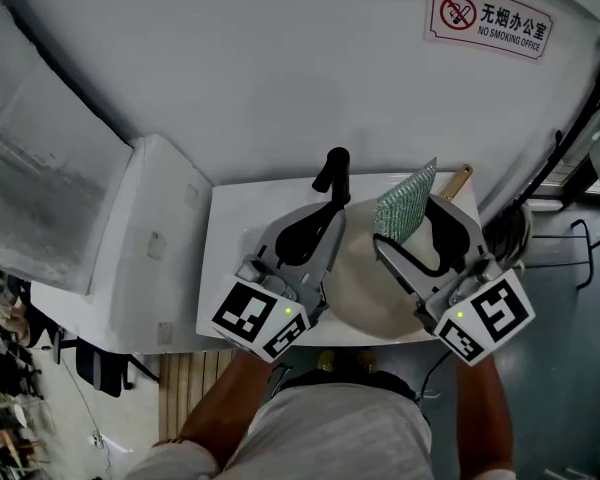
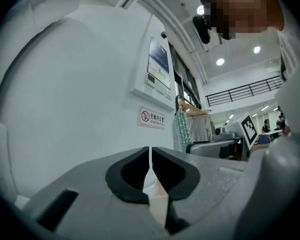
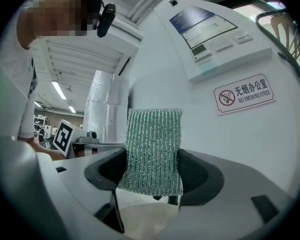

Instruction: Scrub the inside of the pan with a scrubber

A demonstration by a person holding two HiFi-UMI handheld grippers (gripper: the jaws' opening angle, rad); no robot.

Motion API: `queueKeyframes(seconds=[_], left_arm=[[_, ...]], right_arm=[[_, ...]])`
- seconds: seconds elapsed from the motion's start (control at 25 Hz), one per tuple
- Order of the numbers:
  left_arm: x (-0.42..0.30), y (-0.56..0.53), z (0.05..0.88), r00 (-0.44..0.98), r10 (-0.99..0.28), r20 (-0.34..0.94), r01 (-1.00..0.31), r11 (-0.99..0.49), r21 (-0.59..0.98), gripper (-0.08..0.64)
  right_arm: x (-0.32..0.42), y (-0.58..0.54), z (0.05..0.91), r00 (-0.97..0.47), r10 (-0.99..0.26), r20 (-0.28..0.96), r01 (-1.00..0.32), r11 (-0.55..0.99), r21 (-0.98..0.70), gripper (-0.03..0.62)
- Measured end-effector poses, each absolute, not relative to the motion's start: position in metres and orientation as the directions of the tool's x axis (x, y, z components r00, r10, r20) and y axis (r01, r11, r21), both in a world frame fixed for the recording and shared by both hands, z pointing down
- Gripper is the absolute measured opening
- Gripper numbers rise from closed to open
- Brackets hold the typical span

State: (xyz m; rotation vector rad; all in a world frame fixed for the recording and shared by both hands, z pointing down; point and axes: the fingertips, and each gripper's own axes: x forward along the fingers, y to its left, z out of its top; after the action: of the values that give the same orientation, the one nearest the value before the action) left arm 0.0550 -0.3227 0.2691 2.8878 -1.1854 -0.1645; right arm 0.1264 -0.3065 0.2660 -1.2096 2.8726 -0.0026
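A cream pan (image 1: pixel 365 286) lies on the white table (image 1: pixel 230 258), mostly under both grippers. Its black handle (image 1: pixel 332 171) sticks out just past the tips of my left gripper (image 1: pixel 332 208). That gripper (image 2: pixel 150 156) is shut, with only a thin slit between the pads and nothing in it, and it points level at the wall. My right gripper (image 1: pixel 416 230) is shut on a green mesh scrubber (image 1: pixel 405 206), held upright above the pan. In the right gripper view the scrubber (image 3: pixel 153 150) fills the gap between the pads, and the pan's pale inside (image 3: pixel 145 223) shows below.
A white wall with a no-smoking sign (image 1: pixel 490 18) stands close behind the table. A white box-shaped unit (image 1: pixel 145 238) adjoins the table's left side. A wooden handle (image 1: pixel 458 179) pokes out behind the scrubber. A wall panel (image 3: pixel 215 34) hangs above the sign.
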Motion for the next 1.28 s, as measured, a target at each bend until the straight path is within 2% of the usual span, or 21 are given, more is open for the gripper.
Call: queueKeyframes(seconds=[0.48, 1.28], left_arm=[[0.063, -0.304, 0.256, 0.716, -0.682, -0.146, -0.687, -0.726, 0.022, 0.015], [0.068, -0.298, 0.254, 0.735, -0.662, -0.147, -0.669, -0.743, 0.002, 0.015]], right_arm=[[0.124, -0.288, 0.250, -0.689, -0.711, -0.143, -0.718, 0.696, 0.000, 0.304], [0.118, -0.284, 0.252, -0.679, -0.721, -0.138, -0.729, 0.684, 0.017, 0.304]])
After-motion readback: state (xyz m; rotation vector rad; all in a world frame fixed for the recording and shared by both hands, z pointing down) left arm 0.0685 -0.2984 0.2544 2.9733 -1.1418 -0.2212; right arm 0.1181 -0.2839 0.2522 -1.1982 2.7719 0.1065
